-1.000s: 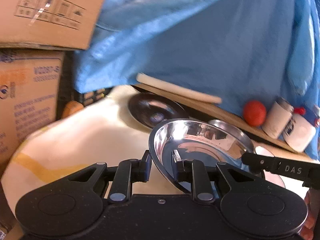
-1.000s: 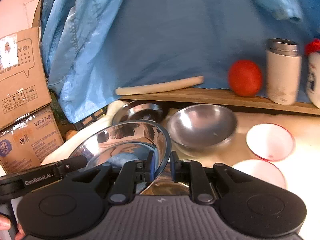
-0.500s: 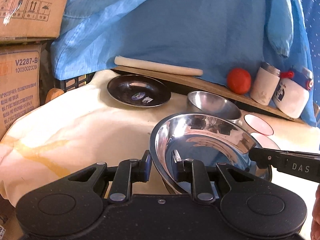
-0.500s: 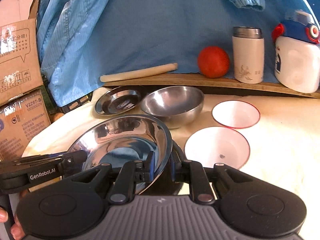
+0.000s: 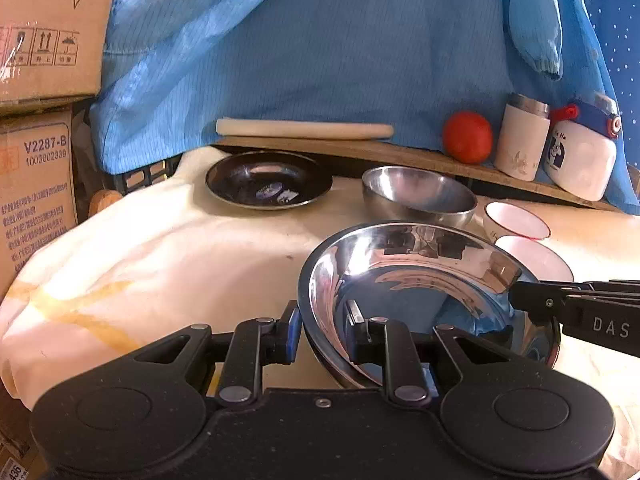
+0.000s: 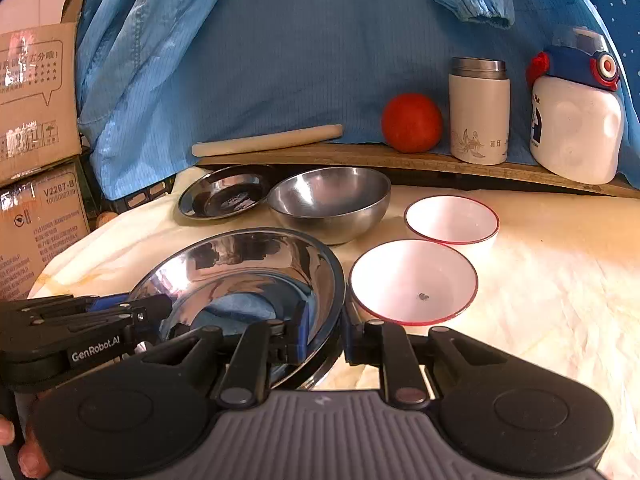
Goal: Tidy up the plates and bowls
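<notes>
The shiny, shallow stainless-steel plate (image 5: pixel 424 292) sits low over the cream-cloth-covered worktop (image 5: pixel 168 264), gripped on two opposite sides of its rim. The left gripper (image 5: pixel 320 330) has its fingers (image 5: pixel 289 334) nearly together, pinching the plate's near-left rim, one finger outside and the other inside the dish; it points level across the worktop. The right gripper (image 6: pixel 324 332) pinches the rim in the same way from the opposite side, with its fingers (image 6: pixel 301 334) narrowly set on either side of the plate's right edge; in the left wrist view it reaches in from the right as a black arm (image 5: pixel 580 312). A bare hand (image 6: pixel 16 444) shows at the lower left corner of the right wrist view. Beyond the plate stand a round steel bowl (image 6: pixel 330 202) and a dark flat steel dish (image 6: pixel 224 196), and just right of the plate two white bowls with red rims (image 6: pixel 414 282), one behind the other. On the wooden shelf (image 6: pixel 400 160) at the back lie a pale rolling pin (image 6: pixel 266 140), a red tomato (image 6: pixel 411 122), a cream flask (image 6: pixel 479 110) and a white water bottle (image 6: pixel 576 120).
</notes>
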`<action>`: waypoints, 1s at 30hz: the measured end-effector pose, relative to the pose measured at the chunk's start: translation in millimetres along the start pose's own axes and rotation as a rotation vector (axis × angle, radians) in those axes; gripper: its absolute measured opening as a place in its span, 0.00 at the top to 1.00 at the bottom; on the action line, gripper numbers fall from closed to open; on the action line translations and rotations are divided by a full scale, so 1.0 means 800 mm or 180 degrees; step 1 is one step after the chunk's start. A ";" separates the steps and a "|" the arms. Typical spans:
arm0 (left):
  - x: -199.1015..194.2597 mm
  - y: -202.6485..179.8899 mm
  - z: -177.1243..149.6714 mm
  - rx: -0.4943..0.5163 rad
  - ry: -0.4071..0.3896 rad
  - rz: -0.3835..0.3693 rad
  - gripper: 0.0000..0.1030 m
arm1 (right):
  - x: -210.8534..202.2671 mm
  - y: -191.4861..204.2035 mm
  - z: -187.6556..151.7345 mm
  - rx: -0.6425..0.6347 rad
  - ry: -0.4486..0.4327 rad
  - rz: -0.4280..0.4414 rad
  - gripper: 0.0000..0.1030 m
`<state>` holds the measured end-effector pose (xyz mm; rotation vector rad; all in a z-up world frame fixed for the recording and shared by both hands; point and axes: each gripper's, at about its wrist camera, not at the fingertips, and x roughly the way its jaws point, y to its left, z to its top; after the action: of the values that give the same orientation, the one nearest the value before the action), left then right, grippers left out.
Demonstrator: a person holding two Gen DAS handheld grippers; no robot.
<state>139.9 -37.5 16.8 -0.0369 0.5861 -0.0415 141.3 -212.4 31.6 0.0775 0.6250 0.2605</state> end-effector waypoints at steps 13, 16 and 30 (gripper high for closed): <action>0.005 0.000 -0.006 0.0029 0.0058 -0.0009 0.77 | -0.007 0.012 -0.007 -0.0157 -0.0021 -0.0056 0.72; 0.004 -0.001 -0.006 0.0014 0.0057 -0.0022 0.75 | -0.008 0.014 -0.009 -0.0179 -0.0016 -0.0043 0.66; -0.009 0.008 0.001 -0.0134 -0.0076 -0.0079 0.38 | -0.020 0.017 -0.014 -0.0170 -0.0064 0.0087 0.41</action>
<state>134.7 -30.9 20.9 -0.0853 0.5625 -0.0526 119.2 -203.6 33.3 0.0374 0.5969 0.3023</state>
